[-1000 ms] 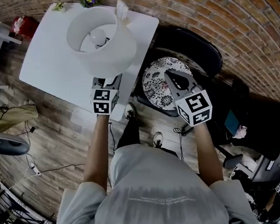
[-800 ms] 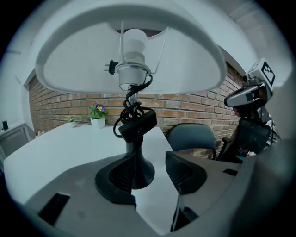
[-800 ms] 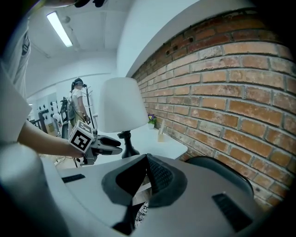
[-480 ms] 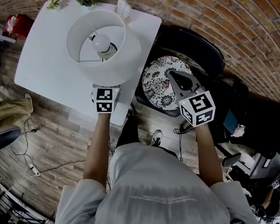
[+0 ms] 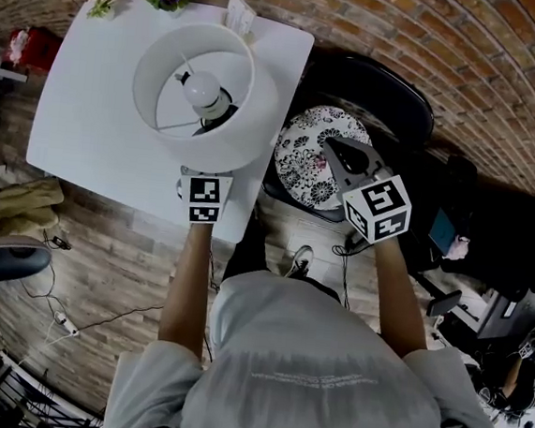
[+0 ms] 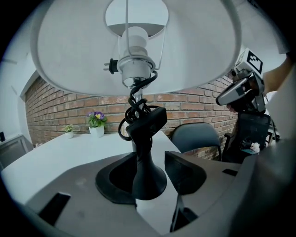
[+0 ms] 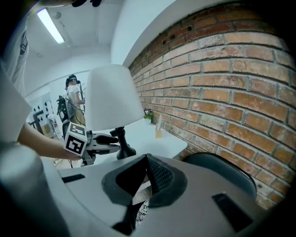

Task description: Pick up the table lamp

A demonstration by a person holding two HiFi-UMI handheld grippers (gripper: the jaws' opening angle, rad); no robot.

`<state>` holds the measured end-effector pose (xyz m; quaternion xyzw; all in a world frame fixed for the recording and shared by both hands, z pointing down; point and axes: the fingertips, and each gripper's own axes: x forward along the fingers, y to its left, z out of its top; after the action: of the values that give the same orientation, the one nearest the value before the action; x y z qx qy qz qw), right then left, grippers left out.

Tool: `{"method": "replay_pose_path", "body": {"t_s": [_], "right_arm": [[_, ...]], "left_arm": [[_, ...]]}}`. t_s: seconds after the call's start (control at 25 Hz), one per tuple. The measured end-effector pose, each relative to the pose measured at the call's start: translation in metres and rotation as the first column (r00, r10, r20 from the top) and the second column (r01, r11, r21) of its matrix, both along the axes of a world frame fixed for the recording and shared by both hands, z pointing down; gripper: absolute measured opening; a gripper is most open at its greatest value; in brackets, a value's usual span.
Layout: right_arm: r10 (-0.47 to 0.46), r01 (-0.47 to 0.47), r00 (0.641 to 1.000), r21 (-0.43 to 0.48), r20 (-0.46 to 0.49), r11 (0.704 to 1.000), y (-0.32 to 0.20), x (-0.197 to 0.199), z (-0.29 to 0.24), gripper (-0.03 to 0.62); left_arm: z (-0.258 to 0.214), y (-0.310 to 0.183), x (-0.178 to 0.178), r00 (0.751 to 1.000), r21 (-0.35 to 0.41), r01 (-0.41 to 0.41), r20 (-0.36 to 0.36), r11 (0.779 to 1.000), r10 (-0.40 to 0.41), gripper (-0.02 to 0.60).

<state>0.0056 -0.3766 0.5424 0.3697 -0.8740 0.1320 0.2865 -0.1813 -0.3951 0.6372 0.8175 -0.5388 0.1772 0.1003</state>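
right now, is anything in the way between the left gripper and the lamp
Nothing visible. The left gripper has its jaws on either side of the table lamp, low on its black foot on the white table. The jaws have just been closing and are not yet pressing on it. Only the shade hangs overhead.

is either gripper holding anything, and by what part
Nothing is held. The left gripper has just been closing its jaws, but they stand apart around the black stem of the table lamp. The right gripper is shut and empty.

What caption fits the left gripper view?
The left gripper, open jaws just closing in, flanks the black stem of the table lamp on a white table.
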Motion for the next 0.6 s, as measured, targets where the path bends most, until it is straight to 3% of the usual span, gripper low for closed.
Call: {"method": "replay_pose_path", "body": {"t_s": [0.4,0.6], "right_arm": [[0.035,-0.035,0.999,-0.004,-0.012,0.999,0.002,0.006,0.005,0.002],[0.060,-0.061,0.998,-0.015,-0.021,0.998,0.006,0.016,0.009,0.002]], "left_arm": [[0.011,-0.008,0.000,0.999,-0.011,-0.029,-0.017,1.000,0.028,0.201],[0.006,-0.020,-0.002,1.000,0.002,0.002,-0.015,1.000,-0.002,0.202]]}}
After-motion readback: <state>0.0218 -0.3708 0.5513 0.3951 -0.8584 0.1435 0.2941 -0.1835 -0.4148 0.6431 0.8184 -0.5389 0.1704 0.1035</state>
